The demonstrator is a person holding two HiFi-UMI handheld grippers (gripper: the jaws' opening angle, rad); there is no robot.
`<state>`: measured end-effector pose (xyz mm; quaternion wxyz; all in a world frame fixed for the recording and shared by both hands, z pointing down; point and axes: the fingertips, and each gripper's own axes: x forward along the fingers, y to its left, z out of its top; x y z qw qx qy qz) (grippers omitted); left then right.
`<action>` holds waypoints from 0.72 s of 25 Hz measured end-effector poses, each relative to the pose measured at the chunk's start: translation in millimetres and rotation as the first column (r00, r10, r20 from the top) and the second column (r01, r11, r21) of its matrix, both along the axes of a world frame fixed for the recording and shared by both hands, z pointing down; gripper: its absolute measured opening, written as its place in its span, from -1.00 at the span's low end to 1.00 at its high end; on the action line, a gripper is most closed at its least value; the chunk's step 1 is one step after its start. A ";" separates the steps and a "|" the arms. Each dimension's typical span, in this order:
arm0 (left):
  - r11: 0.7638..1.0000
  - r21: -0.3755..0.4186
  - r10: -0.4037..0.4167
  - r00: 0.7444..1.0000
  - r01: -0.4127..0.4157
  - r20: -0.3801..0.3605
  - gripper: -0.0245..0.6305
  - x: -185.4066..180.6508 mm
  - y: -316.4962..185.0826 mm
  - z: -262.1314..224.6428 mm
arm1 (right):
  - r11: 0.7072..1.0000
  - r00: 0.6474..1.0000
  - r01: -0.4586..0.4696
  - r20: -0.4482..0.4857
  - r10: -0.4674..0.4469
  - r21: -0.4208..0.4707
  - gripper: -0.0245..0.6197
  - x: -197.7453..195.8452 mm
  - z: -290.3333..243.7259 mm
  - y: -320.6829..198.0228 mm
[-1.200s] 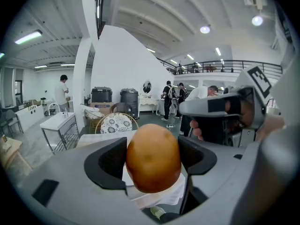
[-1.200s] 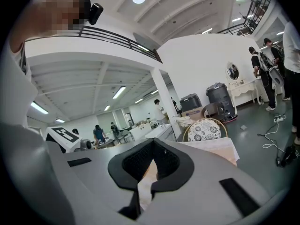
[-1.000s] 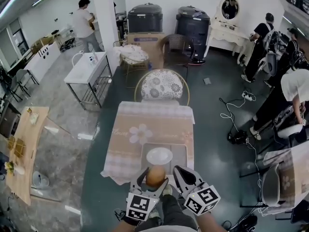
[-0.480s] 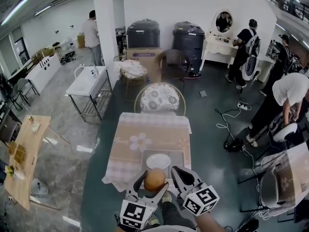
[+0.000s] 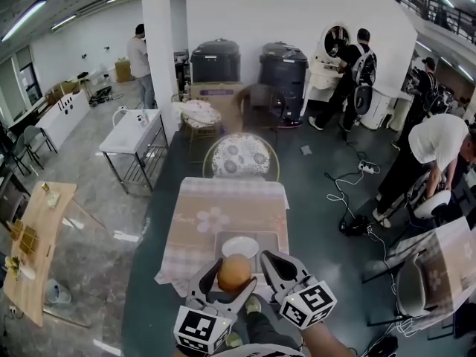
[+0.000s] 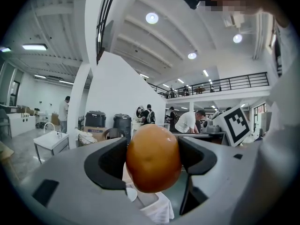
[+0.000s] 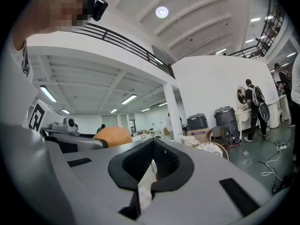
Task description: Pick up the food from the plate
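Orange-brown, smooth, round food piece, clamped between both jaws of left claw, bulging above and below the pads. Clear of white plate on bench, below and just ahead of that claw. Right claw clenched, empty, close beside left claw.

Orange bun between left gripper fingers
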<state>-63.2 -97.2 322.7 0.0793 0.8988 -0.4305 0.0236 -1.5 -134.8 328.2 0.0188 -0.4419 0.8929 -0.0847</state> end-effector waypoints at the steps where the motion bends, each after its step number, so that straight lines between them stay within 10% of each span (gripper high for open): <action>1: 1.000 0.005 0.000 1.000 0.000 0.001 0.13 0.2 1.6 -1.1 | 1.000 1.000 0.001 -0.002 -0.001 0.003 -0.88 -0.5 -0.7 1.8; 18: 1.000 0.007 -0.002 1.000 0.002 -0.008 0.13 1.7 10.4 -1.3 | 1.000 1.000 0.013 -0.022 -0.012 0.013 -0.88 -3.1 -0.4 13.8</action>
